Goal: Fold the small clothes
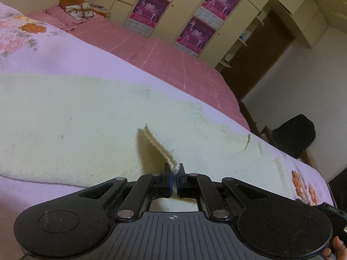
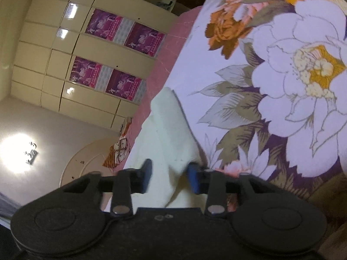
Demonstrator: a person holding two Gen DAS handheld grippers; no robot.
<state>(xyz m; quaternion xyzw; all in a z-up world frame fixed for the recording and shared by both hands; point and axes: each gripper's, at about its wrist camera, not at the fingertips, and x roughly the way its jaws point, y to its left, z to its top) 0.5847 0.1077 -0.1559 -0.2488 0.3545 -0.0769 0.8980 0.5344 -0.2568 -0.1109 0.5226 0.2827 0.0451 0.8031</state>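
Note:
A cream knitted garment (image 1: 86, 121) lies spread flat on the lilac floral bedspread (image 1: 71, 49). My left gripper (image 1: 175, 171) is shut on a ribbed edge of the garment (image 1: 159, 147), lifted off the cloth as a thin fold. In the right wrist view the same cream garment (image 2: 169, 130) runs up between my fingers. My right gripper (image 2: 170, 173) is open, its jaws apart on either side of a bunched part of the cloth. The right view is rolled sideways and blurred.
A pink sheet (image 1: 164, 56) covers the far side of the bed, with a pile of clothes (image 1: 76, 8) at its head. Cream wardrobes with purple posters (image 1: 195, 32) stand behind. A dark chair (image 1: 295, 136) stands past the bed's foot. Floral bedspread (image 2: 292, 75) fills the right view.

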